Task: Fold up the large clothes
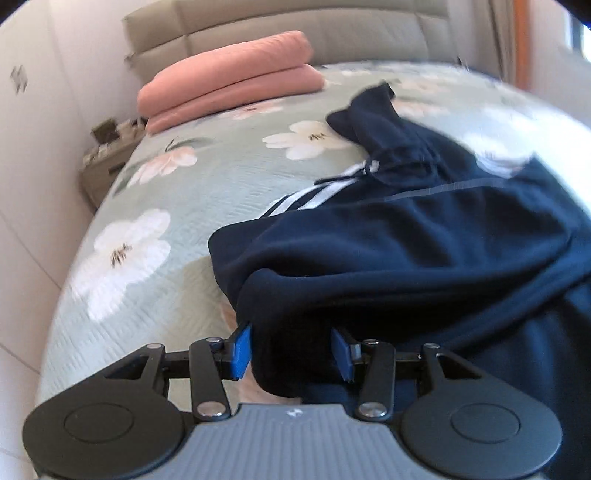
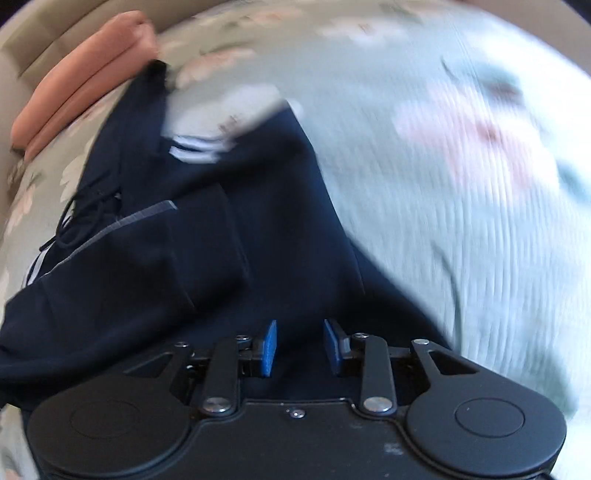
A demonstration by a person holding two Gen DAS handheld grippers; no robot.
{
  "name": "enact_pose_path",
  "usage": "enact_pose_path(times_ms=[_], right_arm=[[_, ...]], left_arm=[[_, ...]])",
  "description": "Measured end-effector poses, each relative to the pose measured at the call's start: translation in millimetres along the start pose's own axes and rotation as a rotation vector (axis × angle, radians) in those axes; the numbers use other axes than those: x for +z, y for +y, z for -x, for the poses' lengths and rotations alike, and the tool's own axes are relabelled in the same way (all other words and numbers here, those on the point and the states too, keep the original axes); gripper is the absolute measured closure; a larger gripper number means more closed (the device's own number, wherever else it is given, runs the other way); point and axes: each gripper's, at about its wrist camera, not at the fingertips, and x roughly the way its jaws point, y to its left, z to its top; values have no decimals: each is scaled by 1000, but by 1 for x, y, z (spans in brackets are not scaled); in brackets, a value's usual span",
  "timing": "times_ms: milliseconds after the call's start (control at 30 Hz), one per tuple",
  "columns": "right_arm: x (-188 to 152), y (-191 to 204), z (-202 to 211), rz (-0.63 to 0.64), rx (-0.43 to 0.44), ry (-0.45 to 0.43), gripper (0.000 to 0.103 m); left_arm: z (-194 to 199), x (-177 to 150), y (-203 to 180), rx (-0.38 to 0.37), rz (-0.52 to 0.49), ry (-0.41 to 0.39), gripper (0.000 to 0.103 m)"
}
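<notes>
On the bed, our left tongs clamp the soft navy trousers. Our right tongs stand apart. Limp fabric; we judge hems grip best.

- Bed takes up most of both views, covered in a pale green quilted spread with big white and pink flower prints.
- Padded beige headboard along the far end of the bed.
- White wall on the left side, small dark mark on it.
- Low bedside cabinet wedged between wall and bed, small clutter on top, too blurry to identify.
- Orange curtain strip far right, bright daylight beside it.
- Right wrist view heavily motion-blurred.
</notes>
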Motion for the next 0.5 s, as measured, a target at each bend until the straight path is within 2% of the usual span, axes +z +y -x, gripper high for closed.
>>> enact_pose_path(times_ms=[33, 67, 100, 133, 233, 333, 400, 433, 467, 500], right_arm=[[-1, 1, 2, 13, 13, -16, 65], [-1, 3, 5, 33, 29, -33, 54], [3, 10, 3, 53, 49, -45, 37], [9, 16, 0, 73, 71, -56, 30], [27, 38, -12, 141, 104, -86, 28], [46, 53, -30, 167, 96, -80, 28], [52, 55, -37, 161, 108, -72, 28], [52, 56, -39, 163, 103, -66, 28], [52, 57, -41, 167, 97, -59, 28], [52, 59, -43, 170, 94, -54, 28]], left_arm=[[-3, 1, -2, 10, -26, -2, 53], [-3, 1, -2, 13, -42, -6, 53], [-5, 3, -3, 15, -48, -11, 53], [-7, 6, -3, 17, -48, -13, 53], [-10, 13, -3, 22, -50, -14, 53], [-4, 13, -7, 81, -89, -34, 53], [-10, 10, -8, 87, -99, -3, 55], [-15, 10, -7, 64, -102, 13, 58], [-18, 10, -7, 48, -112, 19, 69], [-21, 11, -8, 47, -131, 21, 84]])
